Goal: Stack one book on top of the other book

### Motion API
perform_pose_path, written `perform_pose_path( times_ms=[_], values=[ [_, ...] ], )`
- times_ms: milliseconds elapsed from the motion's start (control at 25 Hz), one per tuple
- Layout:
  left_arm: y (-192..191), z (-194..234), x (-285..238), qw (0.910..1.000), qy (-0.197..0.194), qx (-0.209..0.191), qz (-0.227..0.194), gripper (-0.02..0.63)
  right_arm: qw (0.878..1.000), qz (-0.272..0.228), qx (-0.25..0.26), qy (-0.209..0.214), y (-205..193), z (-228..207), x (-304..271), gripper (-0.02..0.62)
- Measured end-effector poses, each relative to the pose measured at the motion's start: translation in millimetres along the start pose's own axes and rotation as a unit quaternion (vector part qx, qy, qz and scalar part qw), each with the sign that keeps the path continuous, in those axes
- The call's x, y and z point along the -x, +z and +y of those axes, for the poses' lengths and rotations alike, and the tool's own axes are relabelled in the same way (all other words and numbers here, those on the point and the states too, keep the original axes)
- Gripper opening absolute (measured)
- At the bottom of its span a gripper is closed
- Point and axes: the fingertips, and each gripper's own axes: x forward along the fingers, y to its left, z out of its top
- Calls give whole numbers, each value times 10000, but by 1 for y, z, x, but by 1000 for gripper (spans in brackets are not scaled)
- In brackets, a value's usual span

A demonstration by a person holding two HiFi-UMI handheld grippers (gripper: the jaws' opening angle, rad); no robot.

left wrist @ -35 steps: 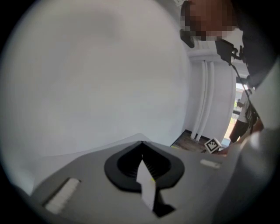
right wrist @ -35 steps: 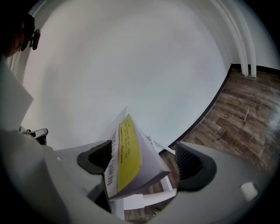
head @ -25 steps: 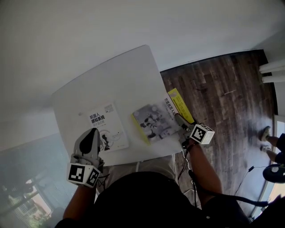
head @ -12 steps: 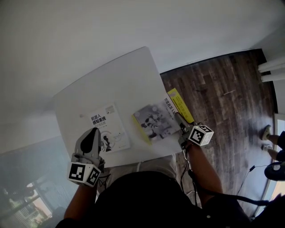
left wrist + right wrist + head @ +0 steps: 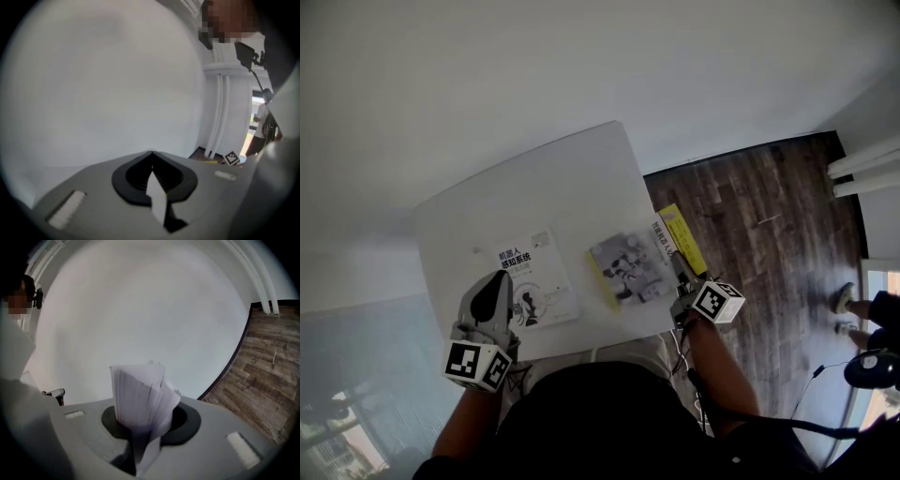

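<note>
While its jaws have just been closing, the right hand-held gripper [image 5: 677, 273] [image 5: 140, 427] clamps the grey book's [image 5: 628, 267] [image 5: 138, 394] pages at the tabletop's [image 5: 544, 187] right edge. The white book [image 5: 532, 281] lies nearby, its near corner under the left hand-held gripper [image 5: 492, 286] [image 5: 152, 180], whose jaws are together, perhaps on a white sliver.

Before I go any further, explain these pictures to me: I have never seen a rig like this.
No robot here: a person holds a hand tool with two fingers in each hand. The wide picture comes from a head camera looking down; the other two ride on the tools, looking along their fingers. On the white table lie a white book and a grey-and-yellow book. The right gripper has just been closing its fingers on the grey-and-yellow book's pages. The left gripper appears shut on a thin white edge, seemingly the white book's.
</note>
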Motion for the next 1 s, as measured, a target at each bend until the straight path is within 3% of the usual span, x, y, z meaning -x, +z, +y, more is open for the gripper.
perform_pose_path(
  times_ms=[560, 1000],
  values=[
    [-2, 35, 45, 9991, 72, 163, -374, 2, 9977, -541, 402, 49, 31, 66, 20, 79],
    [9, 49, 73, 9979, 96, -13, -644, 3, 9934, -782, 781, 303, 40, 125, 27, 74]
  ],
)
